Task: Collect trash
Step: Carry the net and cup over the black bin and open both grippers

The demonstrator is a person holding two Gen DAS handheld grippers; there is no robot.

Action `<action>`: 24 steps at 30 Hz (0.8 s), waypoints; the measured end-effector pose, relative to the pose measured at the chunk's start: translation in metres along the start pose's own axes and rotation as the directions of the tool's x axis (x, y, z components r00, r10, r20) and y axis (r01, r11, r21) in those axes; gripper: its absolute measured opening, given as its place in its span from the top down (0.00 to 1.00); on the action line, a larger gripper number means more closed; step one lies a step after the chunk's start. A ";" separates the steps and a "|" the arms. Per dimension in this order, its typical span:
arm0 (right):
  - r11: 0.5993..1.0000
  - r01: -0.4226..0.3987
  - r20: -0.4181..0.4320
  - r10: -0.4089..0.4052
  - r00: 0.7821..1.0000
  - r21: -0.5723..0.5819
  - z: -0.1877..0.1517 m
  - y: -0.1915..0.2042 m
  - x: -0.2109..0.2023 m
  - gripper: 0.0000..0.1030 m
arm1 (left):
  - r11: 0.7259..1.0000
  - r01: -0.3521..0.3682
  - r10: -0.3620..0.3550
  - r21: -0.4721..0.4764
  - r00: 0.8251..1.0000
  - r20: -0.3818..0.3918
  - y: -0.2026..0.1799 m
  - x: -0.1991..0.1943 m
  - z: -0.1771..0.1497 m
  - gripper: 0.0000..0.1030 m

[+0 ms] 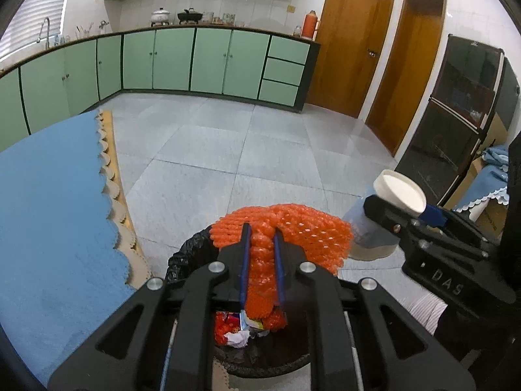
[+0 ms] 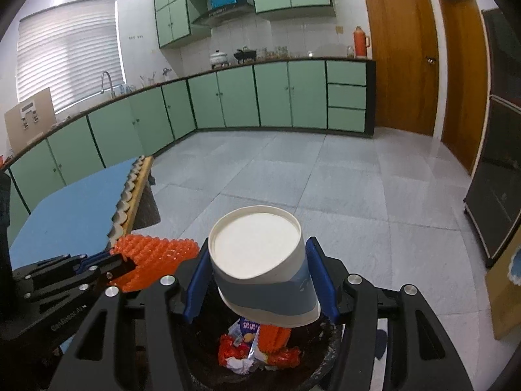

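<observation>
My left gripper (image 1: 261, 231) is shut on an orange foam fruit net (image 1: 293, 228) and holds it above a bin lined with a black bag (image 1: 189, 254). The net also shows in the right wrist view (image 2: 156, 254). My right gripper (image 2: 257, 254) is shut on a white and blue paper cup (image 2: 260, 270), upside down and tilted, held above the same bin (image 2: 329, 352). The cup also shows at the right of the left wrist view (image 1: 384, 215). Wrappers and crumpled paper (image 2: 247, 352) lie inside the bin.
A table with a blue scalloped cloth (image 1: 55, 211) stands to the left of the bin. Grey tiled floor (image 1: 228, 150) stretches ahead to green cabinets (image 1: 208, 62). Wooden doors (image 1: 351, 42) and a dark glass cabinet (image 1: 456, 117) stand at the right.
</observation>
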State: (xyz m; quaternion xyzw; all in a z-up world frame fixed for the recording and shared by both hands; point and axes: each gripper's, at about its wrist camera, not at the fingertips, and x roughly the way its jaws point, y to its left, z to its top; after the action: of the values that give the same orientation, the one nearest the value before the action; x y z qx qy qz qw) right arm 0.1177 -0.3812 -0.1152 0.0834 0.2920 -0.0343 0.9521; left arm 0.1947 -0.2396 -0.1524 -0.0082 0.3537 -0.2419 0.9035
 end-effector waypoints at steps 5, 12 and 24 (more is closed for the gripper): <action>1.000 0.003 -0.012 -0.003 1.000 -0.006 -0.001 -0.003 0.006 0.39 | 1.000 -0.002 0.002 -0.019 1.000 0.006 0.001 0.001 0.008 0.65; 1.000 0.012 -0.013 -0.012 1.000 0.008 0.003 -0.003 0.010 0.33 | 0.999 0.012 -0.012 -0.032 1.000 -0.004 0.007 0.003 0.011 0.61; 1.000 -0.003 0.026 0.003 1.000 0.012 0.013 0.001 -0.012 0.14 | 0.999 -0.011 0.014 -0.040 0.998 0.067 0.016 -0.023 0.024 0.45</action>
State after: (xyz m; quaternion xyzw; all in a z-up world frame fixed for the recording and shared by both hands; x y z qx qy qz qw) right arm 0.1153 -0.3823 -0.0981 0.0892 0.2794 -0.0356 0.9554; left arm 0.2022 -0.2193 -0.1221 -0.0319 0.3279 -0.2286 0.9161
